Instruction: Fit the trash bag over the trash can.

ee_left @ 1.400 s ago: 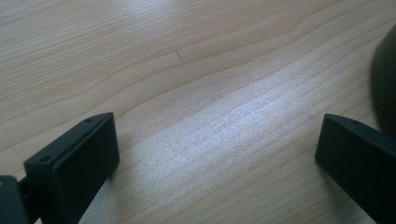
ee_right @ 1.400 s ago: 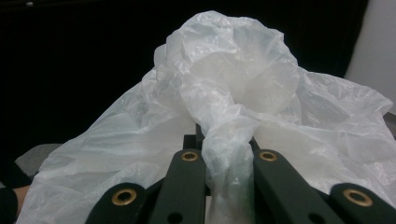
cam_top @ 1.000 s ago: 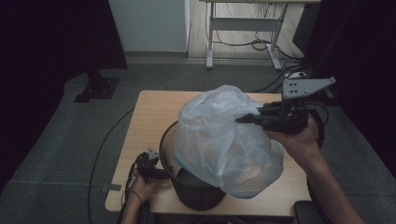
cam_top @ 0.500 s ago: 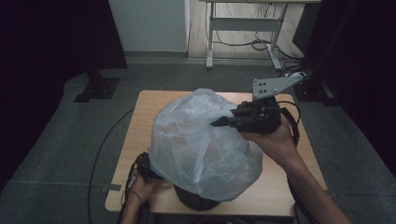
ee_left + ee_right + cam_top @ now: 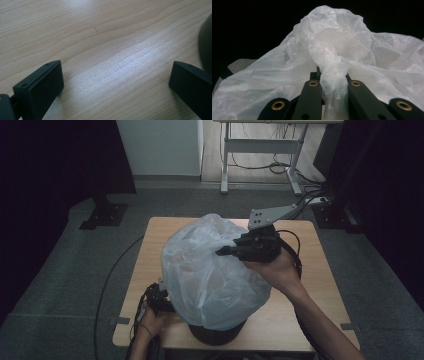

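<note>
**Thin white bag pinched above a dark bin**

Overhead, the high view shows a small pale wooden surface (image 5: 310,285) with rounded corners standing on a grey carpeted floor (image 5: 65,285). Dark curtains (image 5: 55,160) hang at both sides of the room, a white panel (image 5: 160,145) stands at the back, and a light metal desk frame (image 5: 260,155) with cables on the floor beneath it sits behind the surface.

A round black plastic bin (image 5: 215,334) stands near the front edge of the surface, almost wholly draped by a translucent, crinkled white plastic bag (image 5: 210,270) that billows in a dome above it. The right hand-held gripper (image 5: 225,251), black with a grey three-cornered plate on top, is clamped on a bunched fold at the upper right of the bag. The left hand-held gripper (image 5: 167,306) sits low at the bin's left side, just beside it.

Only the right gripper view reveals the grip itself: a twisted rope of bag film (image 5: 334,85) squeezed between the two black jaws, with brass-ringed holes along them and the film fanning out in glossy wrinkles beyond.

Only the left gripper view gives the grain of the surface (image 5: 100,37), fine wavy lines with a small dark nick. Its matte black jaws stand wide apart with nothing between them, and the curved wall of the bin (image 5: 206,42) shows at the right edge.
</note>
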A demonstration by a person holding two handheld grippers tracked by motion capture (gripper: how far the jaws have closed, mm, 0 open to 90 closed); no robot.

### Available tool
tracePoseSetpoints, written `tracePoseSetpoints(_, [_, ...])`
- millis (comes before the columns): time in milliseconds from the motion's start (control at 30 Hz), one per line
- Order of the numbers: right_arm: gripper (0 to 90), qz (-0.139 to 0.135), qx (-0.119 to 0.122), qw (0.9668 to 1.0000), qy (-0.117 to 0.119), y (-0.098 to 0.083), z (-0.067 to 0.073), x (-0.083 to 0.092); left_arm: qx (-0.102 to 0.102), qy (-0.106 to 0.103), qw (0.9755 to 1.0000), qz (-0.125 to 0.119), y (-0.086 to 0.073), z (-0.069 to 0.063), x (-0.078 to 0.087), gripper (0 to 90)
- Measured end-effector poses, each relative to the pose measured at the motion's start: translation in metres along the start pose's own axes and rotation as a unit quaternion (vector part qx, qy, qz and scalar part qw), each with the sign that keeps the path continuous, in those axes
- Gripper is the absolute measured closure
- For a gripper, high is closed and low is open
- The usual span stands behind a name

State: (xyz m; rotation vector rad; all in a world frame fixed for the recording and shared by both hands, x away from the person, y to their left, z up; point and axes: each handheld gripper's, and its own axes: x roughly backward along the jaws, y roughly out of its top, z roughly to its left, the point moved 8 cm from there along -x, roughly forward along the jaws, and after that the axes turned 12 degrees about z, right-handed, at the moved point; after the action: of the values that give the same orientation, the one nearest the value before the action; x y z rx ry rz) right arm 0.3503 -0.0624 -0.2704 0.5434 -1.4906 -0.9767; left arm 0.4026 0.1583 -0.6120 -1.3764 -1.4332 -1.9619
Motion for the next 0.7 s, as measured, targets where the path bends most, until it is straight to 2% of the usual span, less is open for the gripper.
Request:
tracePoseSetpoints(100, [86.0, 0.009, -0.01, 0.9998, -0.016, -0.009, -0.011, -0.001, 0.0, 0.0, 1.0, 0.0, 0.0, 0.0, 0.0, 0.0])
tracePoseSetpoints(233, [86.0, 0.009, -0.025, 0.9995, -0.016, -0.018, -0.02, -0.002, 0.0, 0.0, 1.0, 0.0, 0.0, 0.0, 0.0, 0.0])
tracePoseSetpoints(433, [85.6, 0.031, -0.018, 0.9993, -0.005, -0.024, -0.015, -0.024, -0.001, 0.0, 1.0, 0.0, 0.0, 0.0, 0.0, 0.0])
tracePoseSetpoints(567, [85.1, 0.055, -0.014, 0.9984, -0.01, -0.03, -0.015, -0.039, 0.0, 0.0, 1.0, 0.0, 0.0, 0.0, 0.0, 0.0])
tracePoseSetpoints(700, [81.4, 0.076, -0.017, 0.9967, -0.023, -0.038, -0.02, -0.044, 0.0, 0.0, 1.0, 0.0, 0.0, 0.0, 0.0, 0.0])
